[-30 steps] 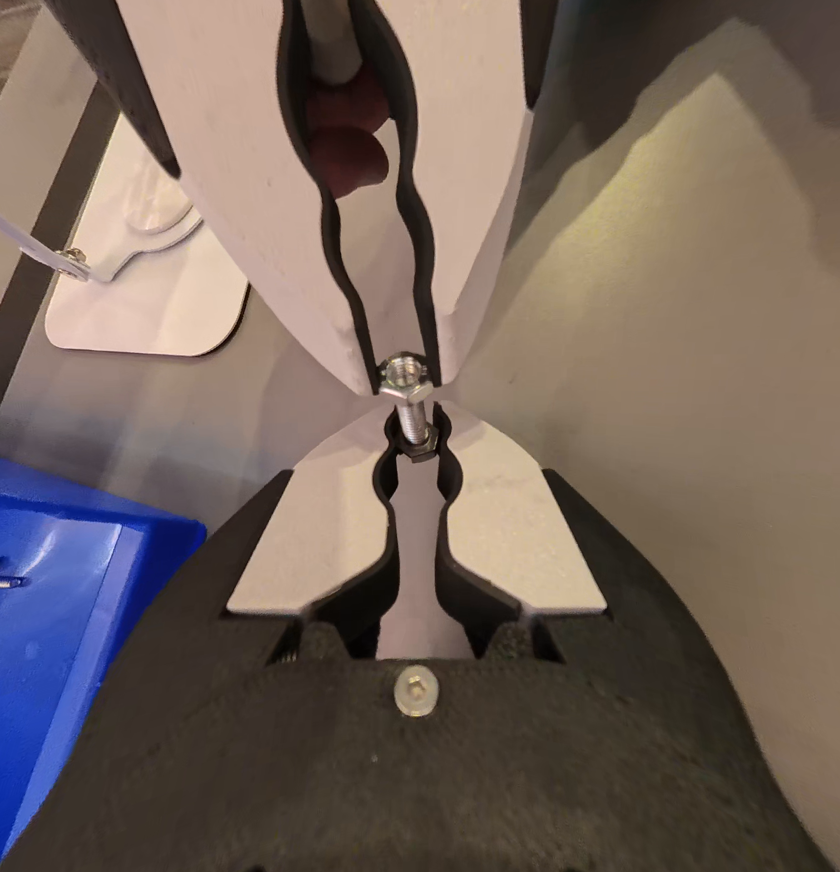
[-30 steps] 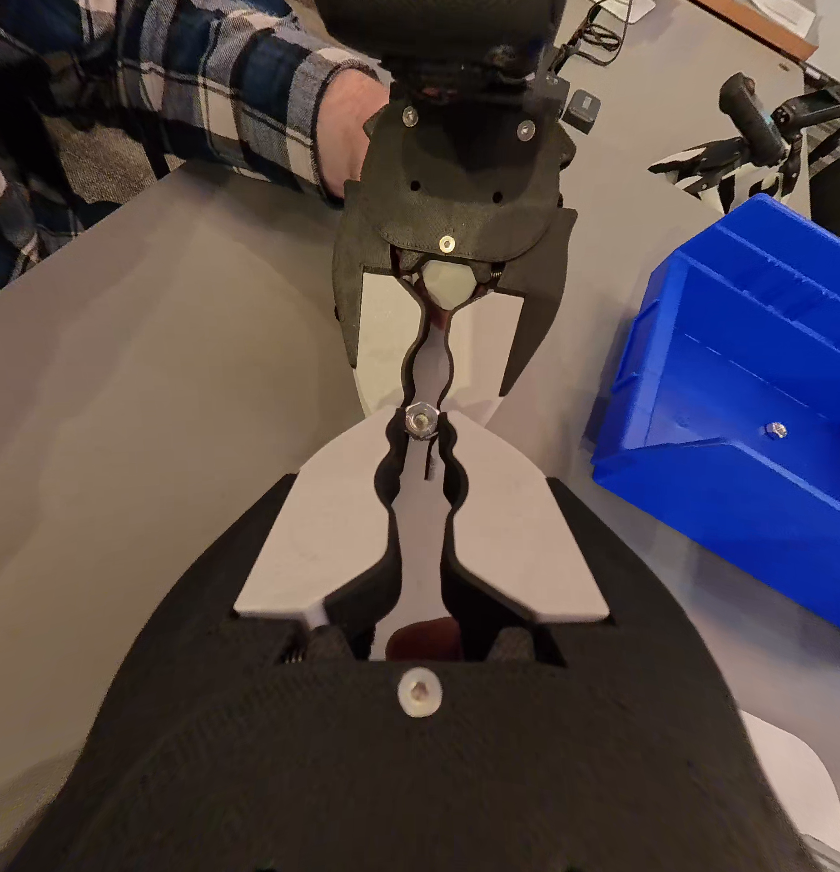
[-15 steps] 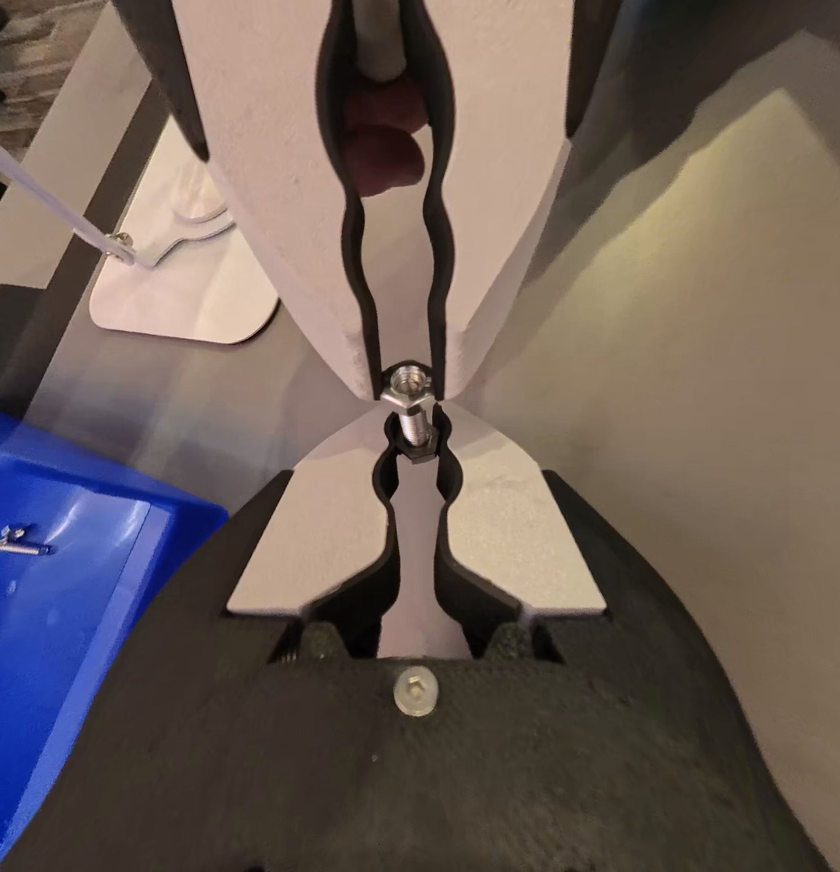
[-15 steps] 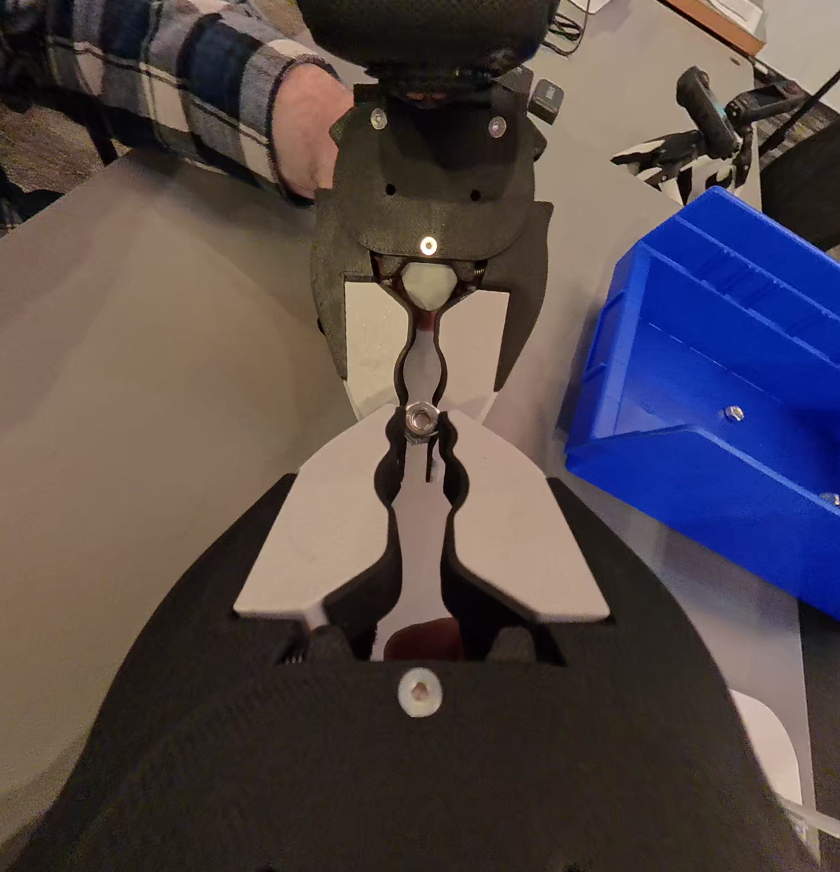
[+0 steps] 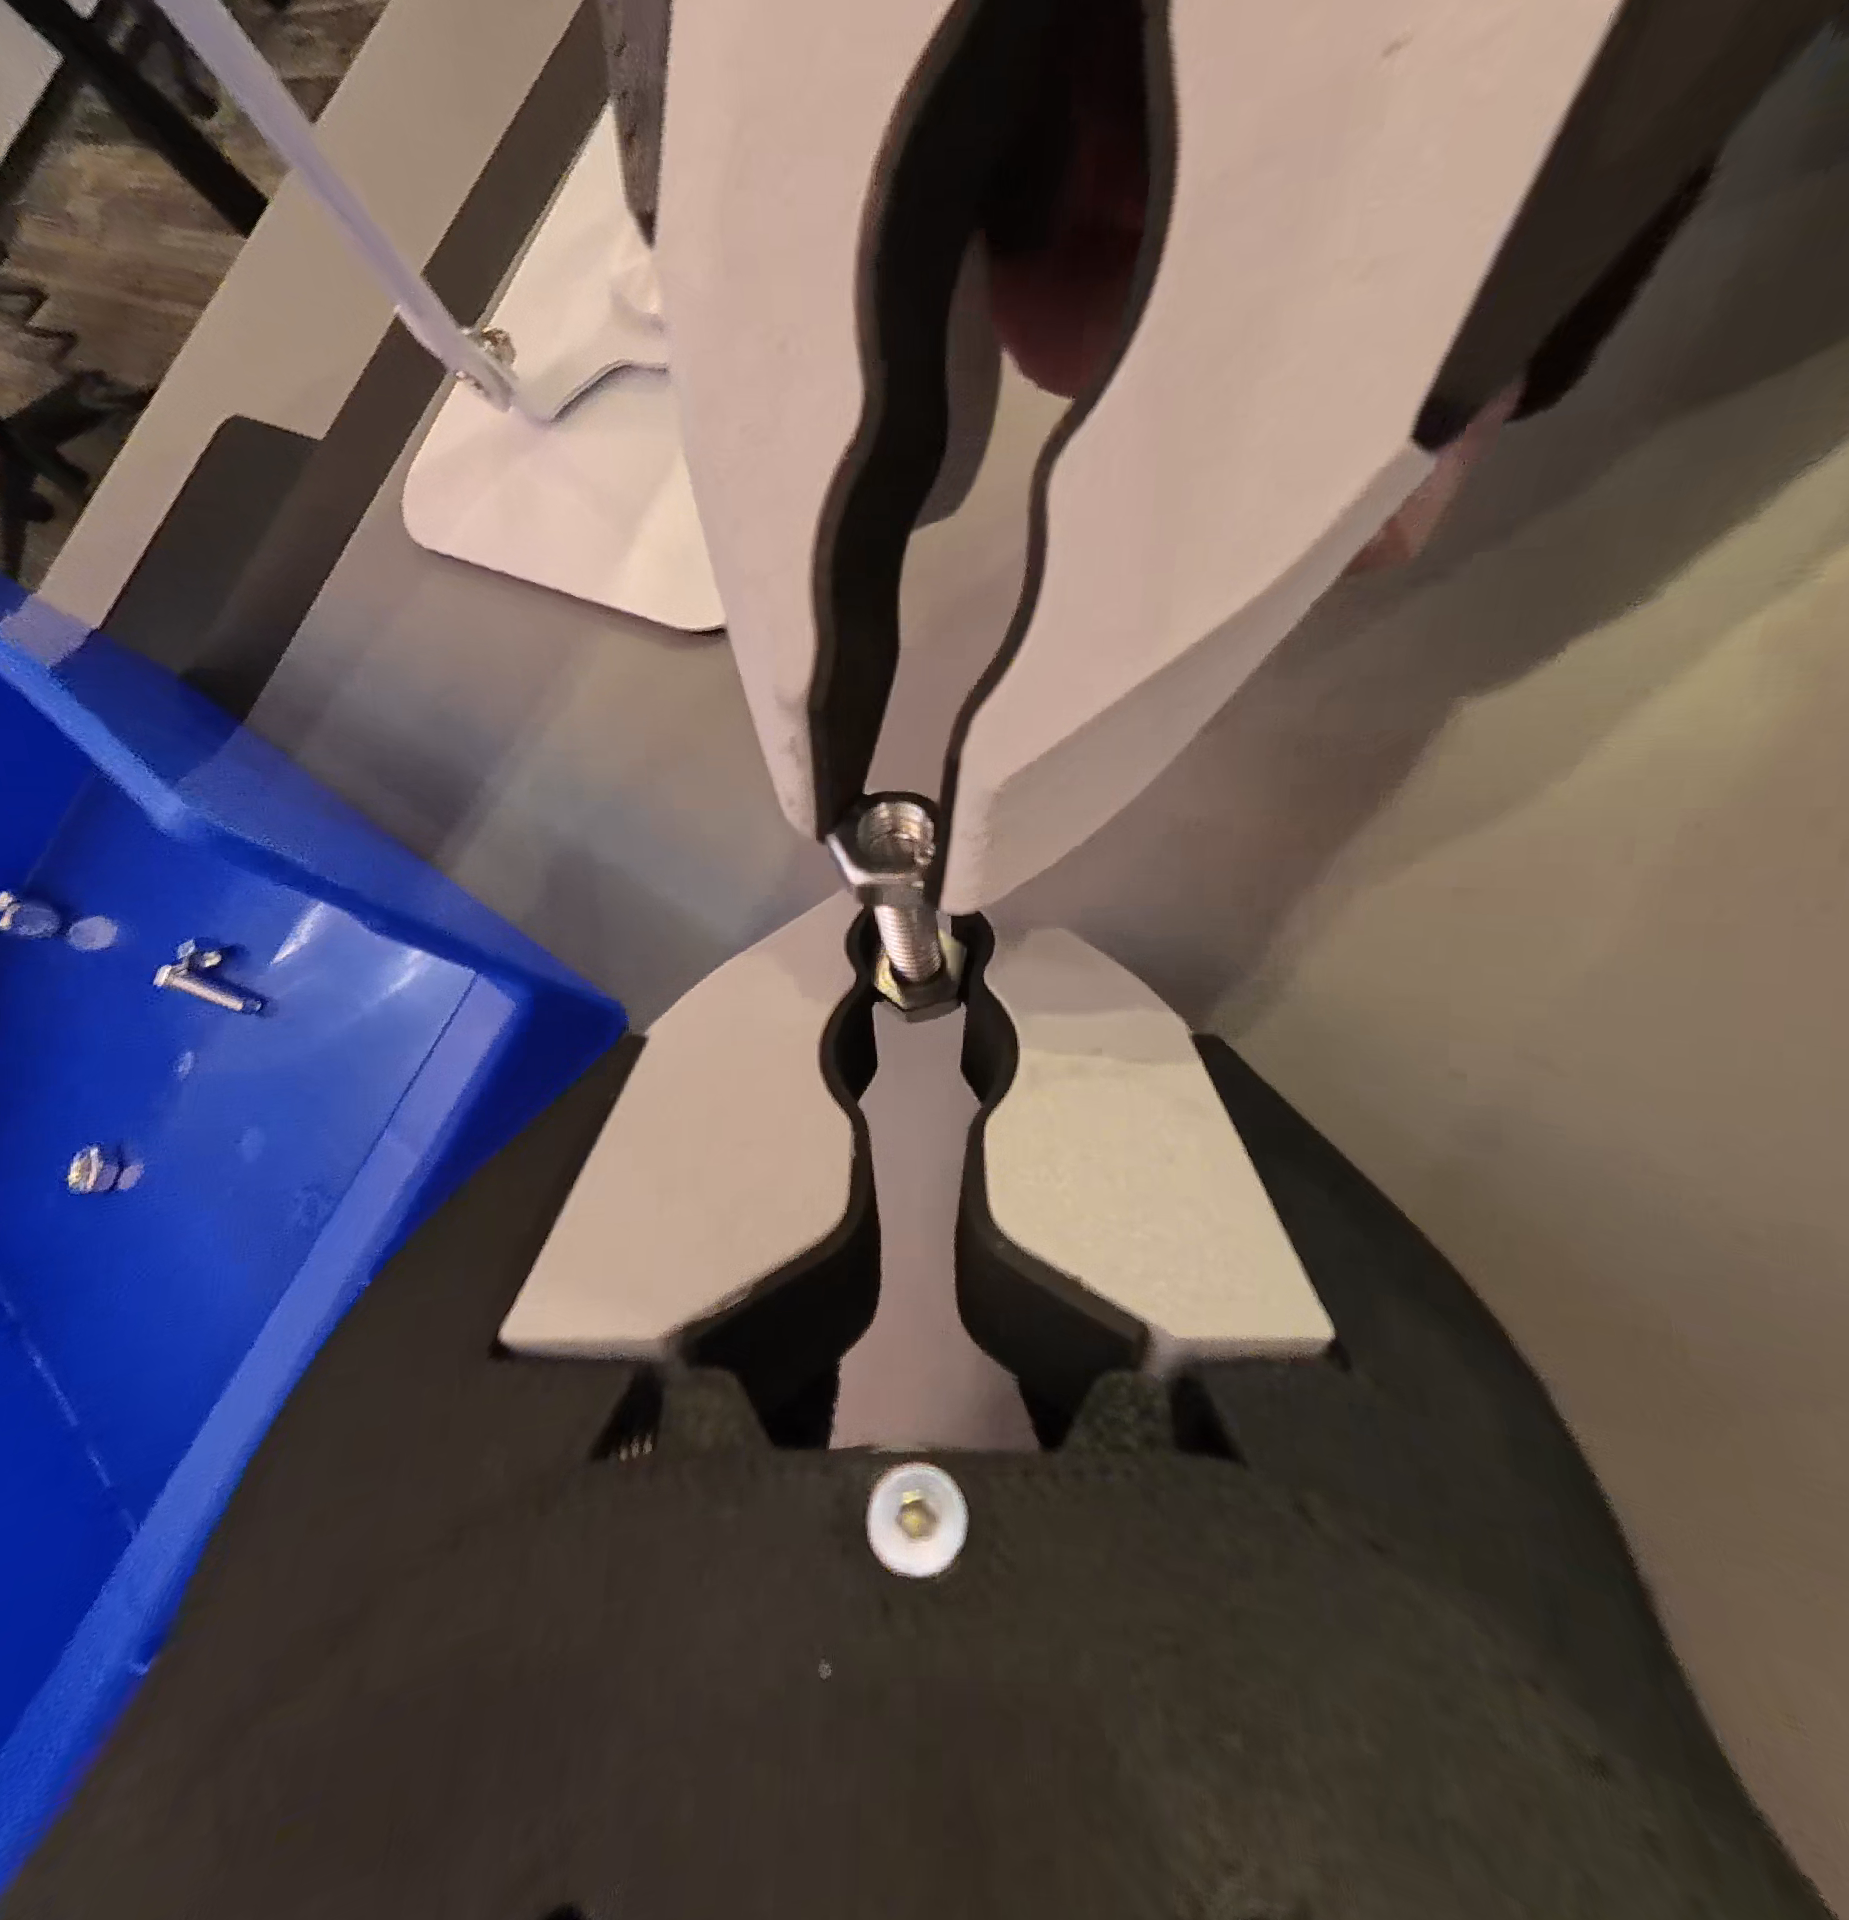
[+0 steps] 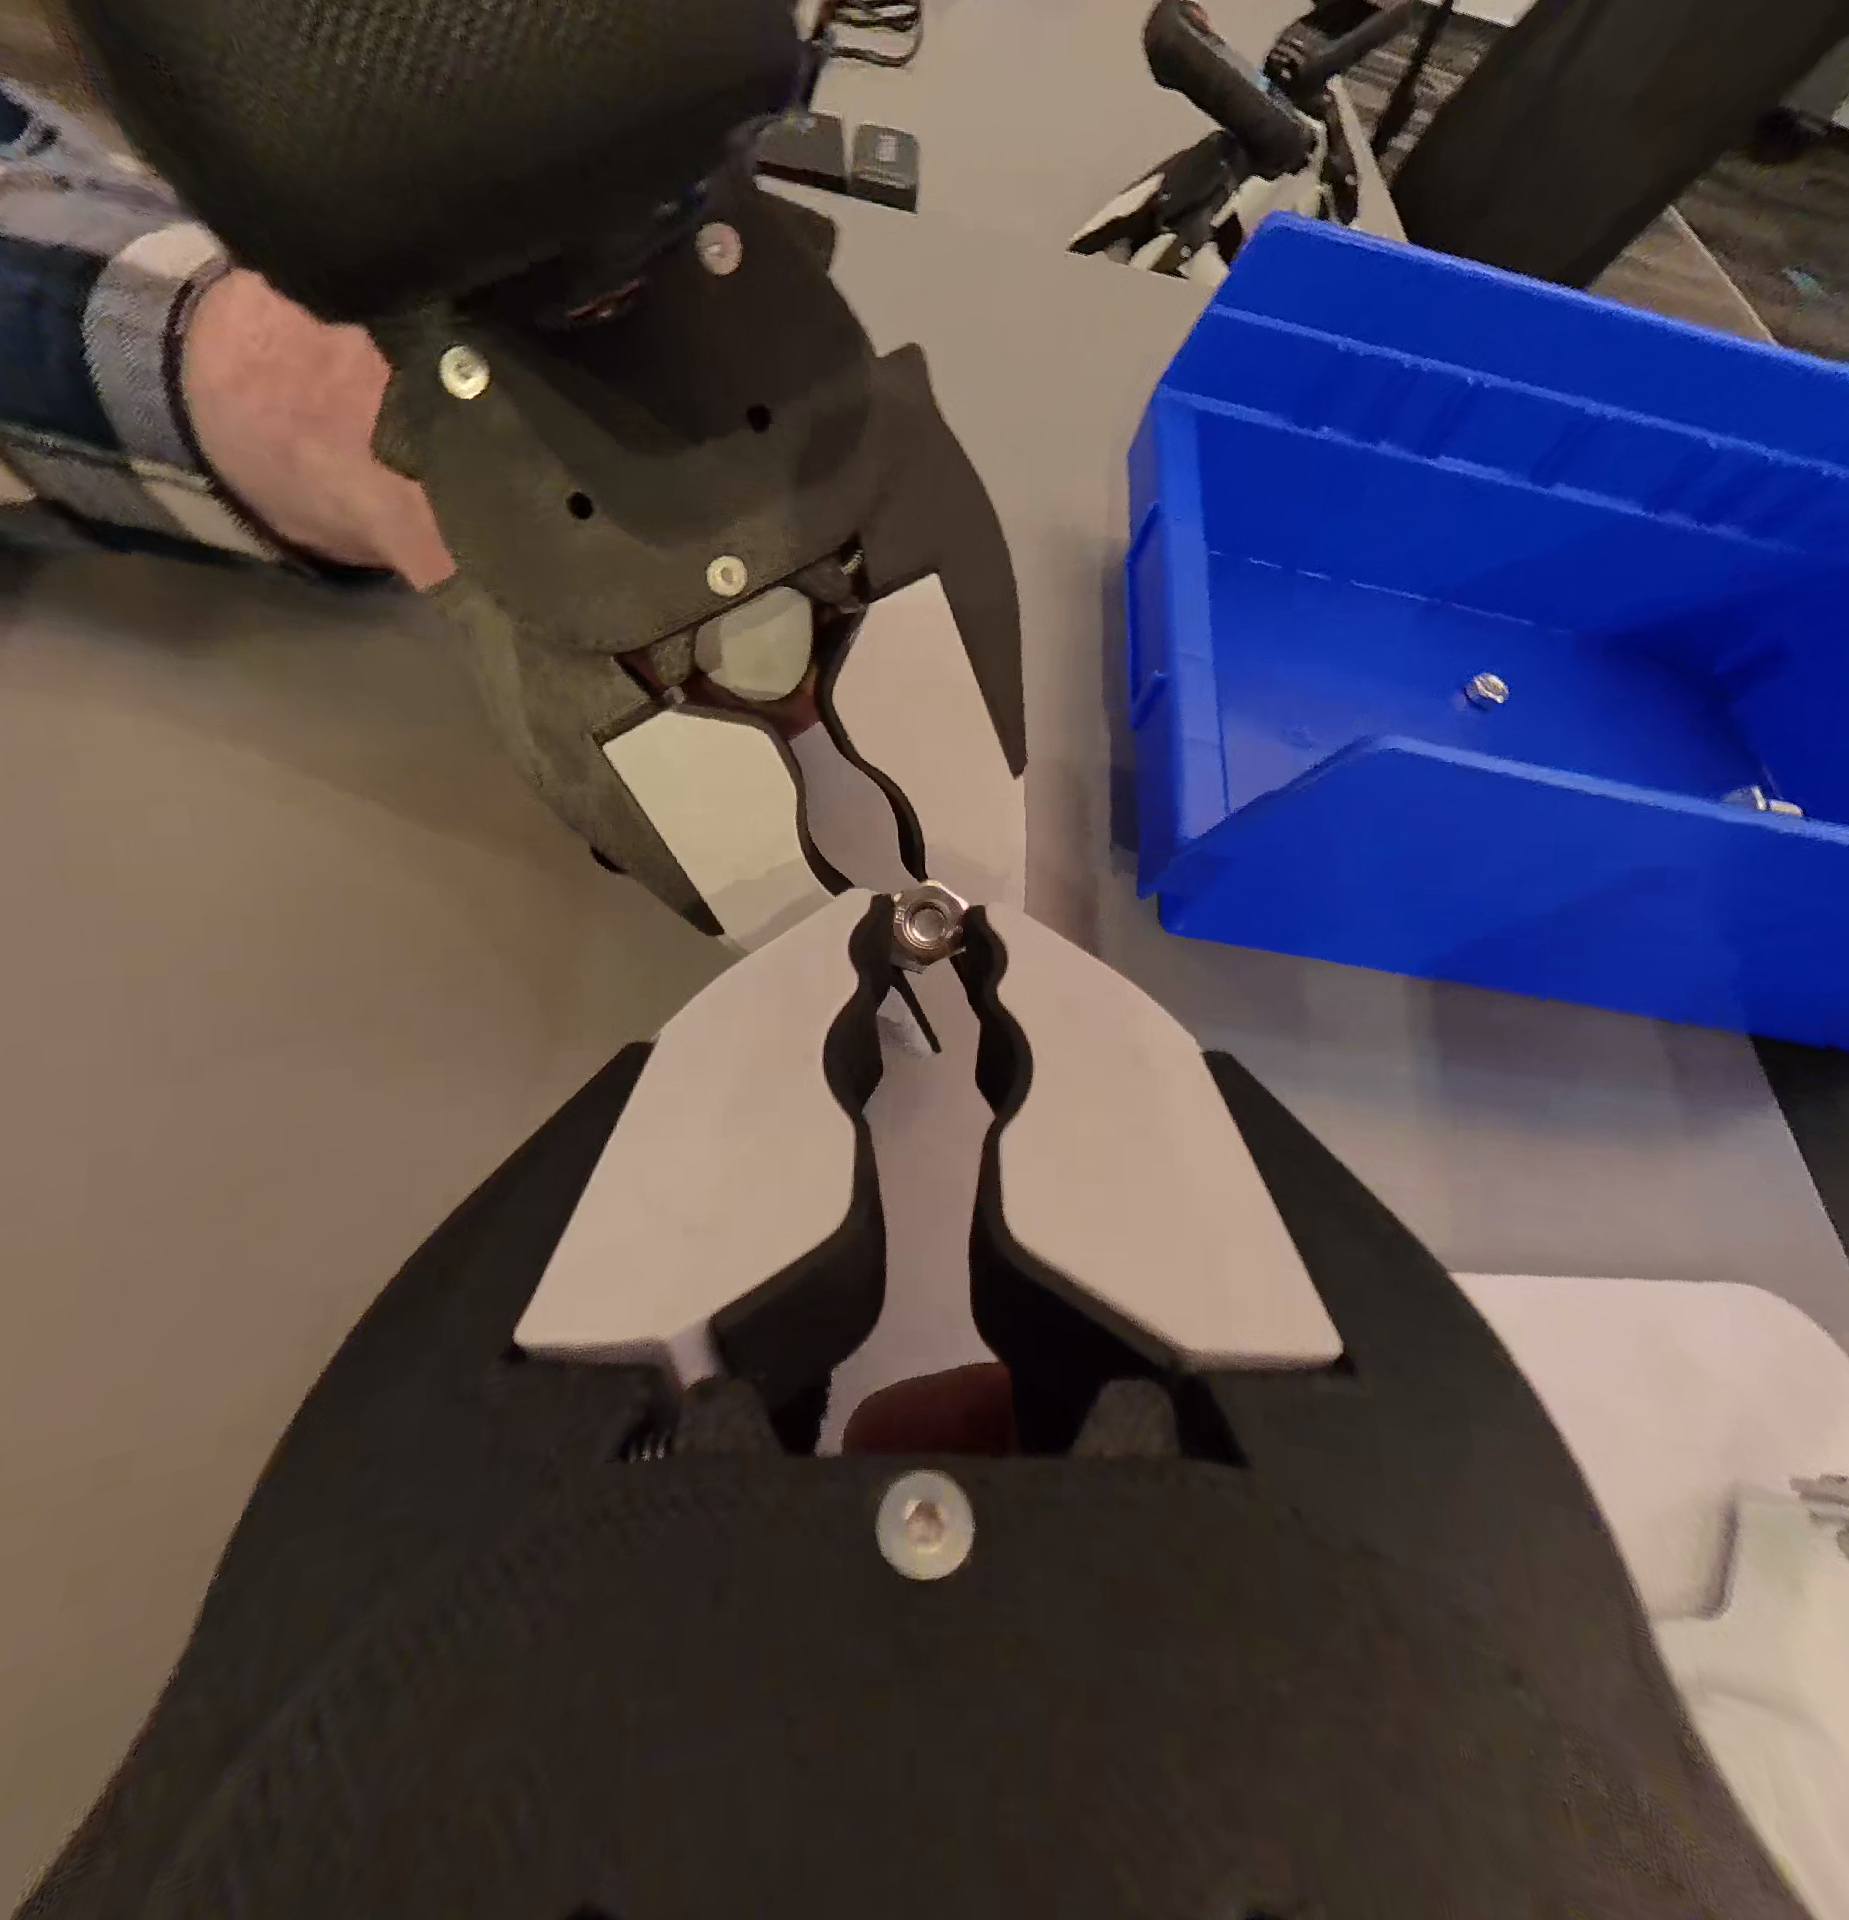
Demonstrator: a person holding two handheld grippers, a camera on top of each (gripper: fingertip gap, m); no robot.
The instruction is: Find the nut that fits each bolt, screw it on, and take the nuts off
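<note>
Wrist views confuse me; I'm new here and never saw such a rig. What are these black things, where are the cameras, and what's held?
No robot: a person holds hand-held tongs in each hand, each carrying a camera looking along its fingers. In each picture, the near tongs are that camera's own. The left tongs pinch a dark nut; the right tongs pinch the silver bolt threaded through it, above a grey table. A blue bin beside them holds loose hardware.

The two claws meet tip to tip over the counter (image 6: 224, 987), a bolt (image 5: 904, 940) spanning between them. A bin (image 6: 1522, 727) sits on the counter to the right, loose bolts (image 5: 208, 982) lying inside it.
</note>
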